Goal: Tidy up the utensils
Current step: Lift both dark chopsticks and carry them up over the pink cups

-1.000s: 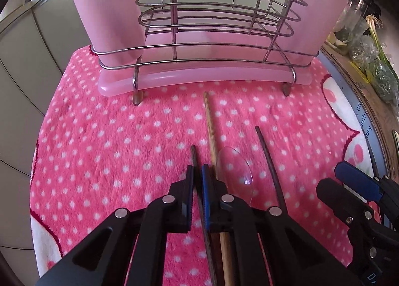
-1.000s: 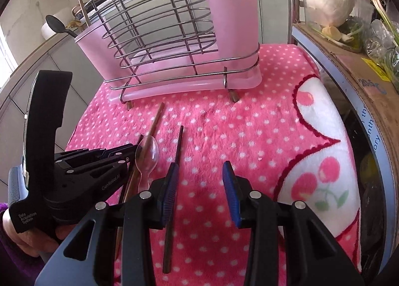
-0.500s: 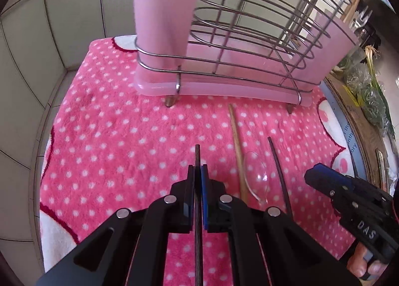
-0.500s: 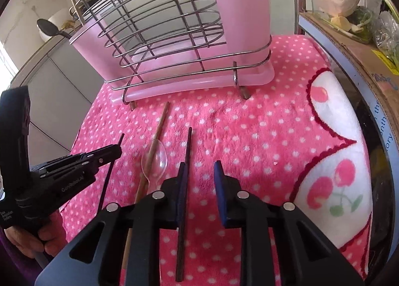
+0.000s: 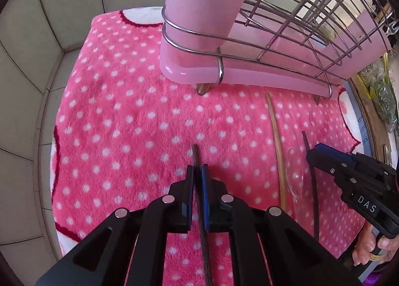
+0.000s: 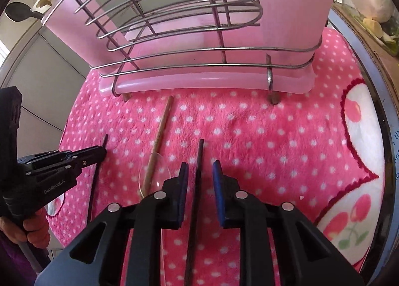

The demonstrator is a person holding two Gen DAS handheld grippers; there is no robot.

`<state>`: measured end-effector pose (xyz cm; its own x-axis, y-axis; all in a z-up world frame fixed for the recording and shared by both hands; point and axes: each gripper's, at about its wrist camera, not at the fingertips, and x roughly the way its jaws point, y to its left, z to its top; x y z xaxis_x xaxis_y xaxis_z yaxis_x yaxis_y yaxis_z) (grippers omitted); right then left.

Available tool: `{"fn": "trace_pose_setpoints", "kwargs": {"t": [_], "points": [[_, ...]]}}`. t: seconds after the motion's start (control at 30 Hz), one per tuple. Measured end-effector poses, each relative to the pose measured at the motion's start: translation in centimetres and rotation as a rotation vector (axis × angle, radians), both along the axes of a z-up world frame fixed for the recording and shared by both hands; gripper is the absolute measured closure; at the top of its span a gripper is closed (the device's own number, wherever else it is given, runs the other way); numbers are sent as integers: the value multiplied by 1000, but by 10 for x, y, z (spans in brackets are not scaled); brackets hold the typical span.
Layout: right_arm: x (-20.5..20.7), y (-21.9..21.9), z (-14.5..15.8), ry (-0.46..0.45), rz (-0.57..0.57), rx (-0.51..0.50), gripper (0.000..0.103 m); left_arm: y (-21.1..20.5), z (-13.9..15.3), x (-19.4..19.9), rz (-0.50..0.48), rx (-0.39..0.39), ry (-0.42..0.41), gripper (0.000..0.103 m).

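The left tool (image 5: 197, 167) is clamped narrow on a dark chopstick (image 5: 195, 154), which runs straight along the line of the tool. Its tip pokes out just past the blue pads (image 5: 205, 186). Whether the stick is lifted off the towel (image 5: 124, 124) or resting on it cannot be told.

The right tool (image 6: 200, 165) stands part-way open, straddling a second dark chopstick (image 6: 199, 151). There is a gap on either side of the stick, so the pads are not pressing on it. This stick lies flat on the towel, its far end a little beyond the fingertips. A hand (image 5: 371, 243) grips the right tool's handle.

Between the two tools, just left of the right tool, lies a clear spoon (image 6: 155, 176) with its bowl facing up. A wooden chopstick (image 6: 162, 126) lies across the spoon's bowl and reaches well ahead of both tools towards the rack.

Ahead of both tools stands the utensil rack (image 6: 224, 66). It is made of steel wire loops around a pink plastic liner and stands upright on short feet on the towel. The tip of the wooden chopstick stops just short of its front edge.

Beyond the rack and to the far left of the right tool, a black ladle (image 6: 17, 12) shows. To the far right of the left tool, past the towel's edge, lie bagged greens (image 5: 381, 91).
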<state>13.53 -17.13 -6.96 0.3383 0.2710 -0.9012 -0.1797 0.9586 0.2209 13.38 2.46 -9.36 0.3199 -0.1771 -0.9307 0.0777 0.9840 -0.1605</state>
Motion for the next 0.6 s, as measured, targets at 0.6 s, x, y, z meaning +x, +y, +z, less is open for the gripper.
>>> {"fn": "trace_pose_setpoints", "kwargs": {"t": [0.6], "points": [[-45,-23,39,-253,-55,119,98,8,42,-35,52,-101,-192,99]]}}
